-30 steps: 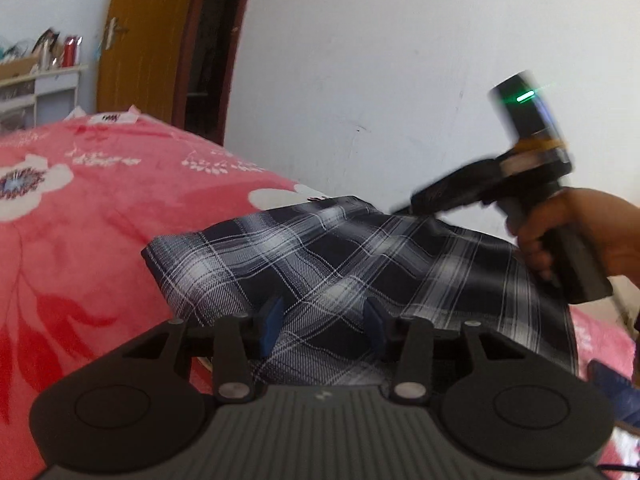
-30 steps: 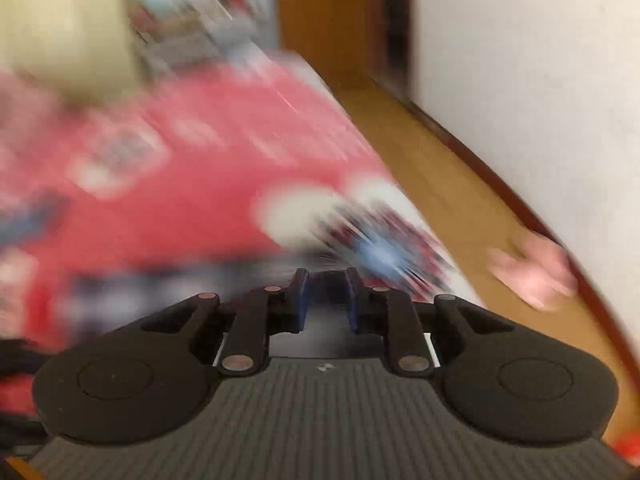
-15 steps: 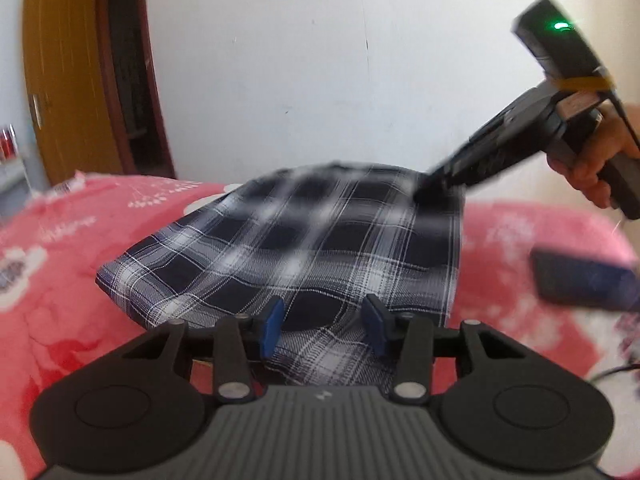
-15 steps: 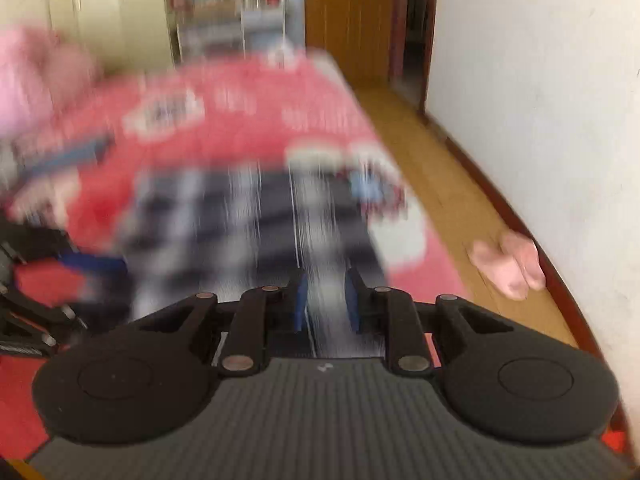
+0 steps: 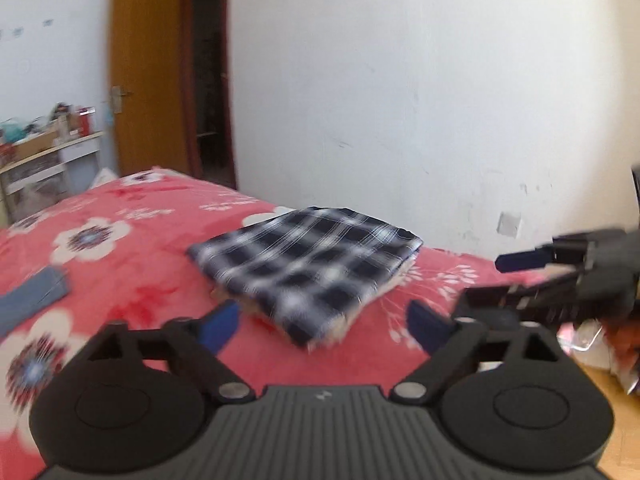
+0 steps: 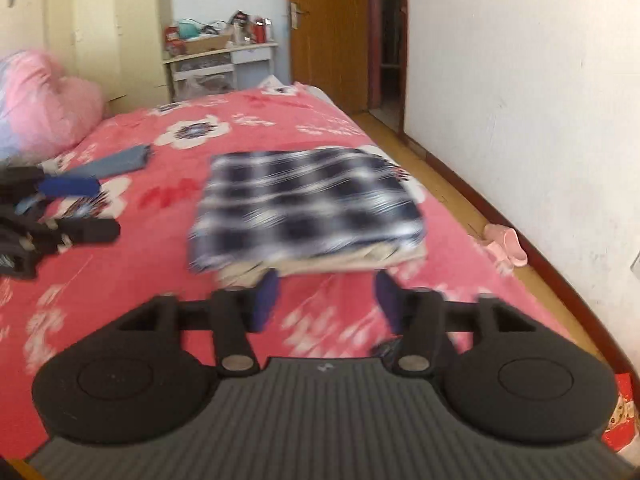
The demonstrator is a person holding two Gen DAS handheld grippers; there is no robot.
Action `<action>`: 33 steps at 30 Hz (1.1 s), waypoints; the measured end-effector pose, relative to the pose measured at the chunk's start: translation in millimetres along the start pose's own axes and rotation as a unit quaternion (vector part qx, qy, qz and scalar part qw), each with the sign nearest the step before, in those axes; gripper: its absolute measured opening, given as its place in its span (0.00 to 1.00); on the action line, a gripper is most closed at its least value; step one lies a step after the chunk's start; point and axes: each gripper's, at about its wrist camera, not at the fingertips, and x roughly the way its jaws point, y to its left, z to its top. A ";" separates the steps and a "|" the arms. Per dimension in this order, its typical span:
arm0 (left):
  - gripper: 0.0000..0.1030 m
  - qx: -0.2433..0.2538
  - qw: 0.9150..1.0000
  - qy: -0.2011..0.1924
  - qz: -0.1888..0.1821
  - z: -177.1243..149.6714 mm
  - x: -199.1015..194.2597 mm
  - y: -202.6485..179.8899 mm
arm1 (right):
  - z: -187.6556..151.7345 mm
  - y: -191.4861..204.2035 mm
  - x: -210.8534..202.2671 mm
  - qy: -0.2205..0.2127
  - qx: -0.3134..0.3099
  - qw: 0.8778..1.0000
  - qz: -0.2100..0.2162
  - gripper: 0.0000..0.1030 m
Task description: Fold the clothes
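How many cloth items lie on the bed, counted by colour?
Plaid garment: 1
Beige garment, under the plaid: 1
Blue-grey cloth: 1
Pink pillow: 1
Total: 4

Our left gripper (image 5: 320,322) hangs level and empty, its two blue-tipped fingers (image 5: 219,326) spread wide apart with nothing between them. Our right gripper (image 6: 326,300) is likewise parted, its dark blue fingers (image 6: 266,298) standing well clear of each other and clasping nothing. From the left wrist view we see the right gripper out at the far right, pointing leftward, one blue fingertip above and a black finger below, a gap between the two. From the right wrist view the left gripper shows at the left edge, pointing rightward, fingers separated too. Both views are blurred.
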 end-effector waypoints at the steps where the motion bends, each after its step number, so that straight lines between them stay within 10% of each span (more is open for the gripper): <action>1: 0.97 -0.011 1.000 -0.003 0.009 -4.8 -19.0 -3.4 | -5.3 11.3 -10.2 -0.008 -0.003 1.000 -0.003 0.72; 8: 1.00 -0.086 0.995 0.012 0.051 -43.2 -114.2 -10.2 | -39.4 80.9 -76.3 -0.047 0.011 0.999 -0.007 0.98; 33: 1.00 -0.080 0.980 0.006 0.183 -88.4 -218.6 -19.1 | -68.7 178.2 -152.8 -0.048 0.054 0.990 -0.123 0.99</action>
